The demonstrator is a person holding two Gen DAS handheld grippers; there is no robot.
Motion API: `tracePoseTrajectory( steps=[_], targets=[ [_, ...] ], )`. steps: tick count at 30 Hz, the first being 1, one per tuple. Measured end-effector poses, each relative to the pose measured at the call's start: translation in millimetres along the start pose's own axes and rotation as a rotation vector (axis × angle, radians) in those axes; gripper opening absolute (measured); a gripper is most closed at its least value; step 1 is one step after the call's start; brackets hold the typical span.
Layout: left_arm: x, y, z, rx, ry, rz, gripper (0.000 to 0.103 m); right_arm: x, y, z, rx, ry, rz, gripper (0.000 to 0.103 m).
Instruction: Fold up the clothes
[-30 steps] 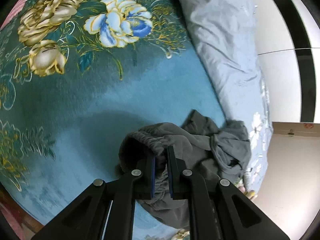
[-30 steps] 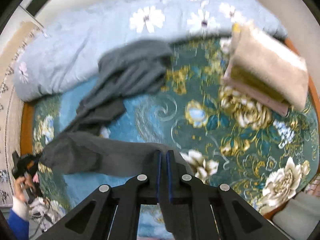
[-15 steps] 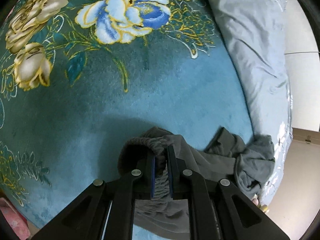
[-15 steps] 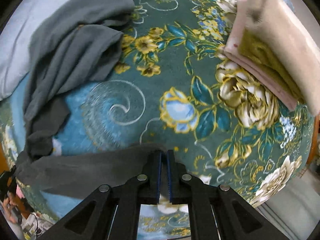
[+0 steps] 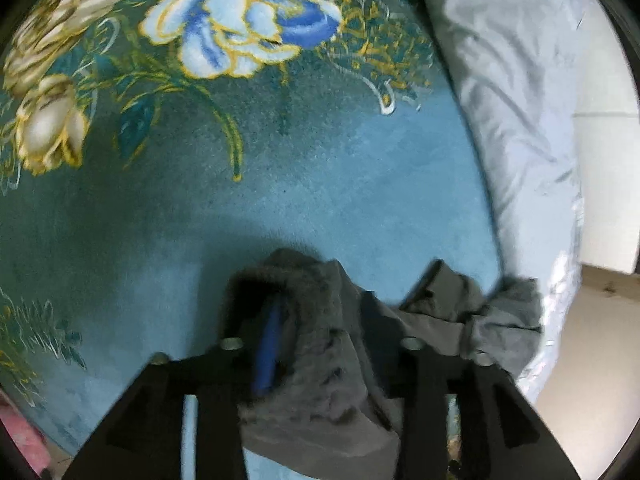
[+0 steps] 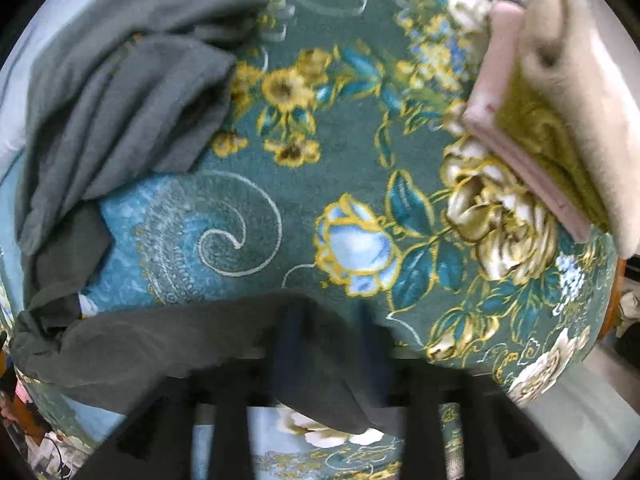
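A dark grey garment lies on a teal floral blanket (image 5: 280, 184). In the left wrist view its gathered waistband (image 5: 320, 364) sits between the spread fingers of my left gripper (image 5: 320, 320), which is open; the blue pad (image 5: 268, 356) of the left finger shows. More of the grey garment (image 5: 500, 328) is bunched to the right. In the right wrist view my right gripper (image 6: 328, 320) is open, with the garment's edge (image 6: 200, 344) lying loose over the jaws. The grey cloth trails up to a crumpled heap (image 6: 132, 80) at upper left.
A folded stack of beige, yellow and pink cloths (image 6: 560, 92) lies at the upper right on the blanket (image 6: 360, 160). A pale blue quilt (image 5: 520, 100) runs along the blanket's far side. Floor shows beyond the bed's edge (image 5: 580, 360).
Both grippers were shut on the grey garment in the earlier frames; now both have opened. The cloth has slackened onto the blanket. Both grippers have dropped closer to the bed.
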State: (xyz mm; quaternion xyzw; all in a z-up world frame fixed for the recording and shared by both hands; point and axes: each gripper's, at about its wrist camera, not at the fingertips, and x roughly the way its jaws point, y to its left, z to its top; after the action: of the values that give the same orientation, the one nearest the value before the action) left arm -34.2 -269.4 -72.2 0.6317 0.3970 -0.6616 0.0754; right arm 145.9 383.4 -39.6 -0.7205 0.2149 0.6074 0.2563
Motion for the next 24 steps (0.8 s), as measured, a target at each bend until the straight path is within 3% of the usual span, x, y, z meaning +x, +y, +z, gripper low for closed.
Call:
tracePoseTrajectory(
  steps=[1, 7, 9, 17, 24],
  targets=[
    [-9, 8, -5, -0.015, -0.018, -0.025, 0.055, -10, -2, -4, 0.006, -0.039, 0.026, 0.070],
    [-41, 71, -42, -0.109, -0.094, -0.044, 0.059, -68, -6, -44, 0.073, -0.224, 0.124, 0.071],
    [-33, 85, -57, -0.114, -0.062, -0.031, 0.059, -77, -4, -63, 0.095, -0.245, 0.146, 0.071],
    [26, 86, -96, -0.006, 0.079, 0.036, 0.059, -63, 12, -138, 0.102, -0.167, 0.165, 0.071],
    [61, 81, -96, -0.039, 0.094, 0.041, 0.058, -90, 3, -173, 0.103, -0.205, 0.135, 0.071]
  ],
)
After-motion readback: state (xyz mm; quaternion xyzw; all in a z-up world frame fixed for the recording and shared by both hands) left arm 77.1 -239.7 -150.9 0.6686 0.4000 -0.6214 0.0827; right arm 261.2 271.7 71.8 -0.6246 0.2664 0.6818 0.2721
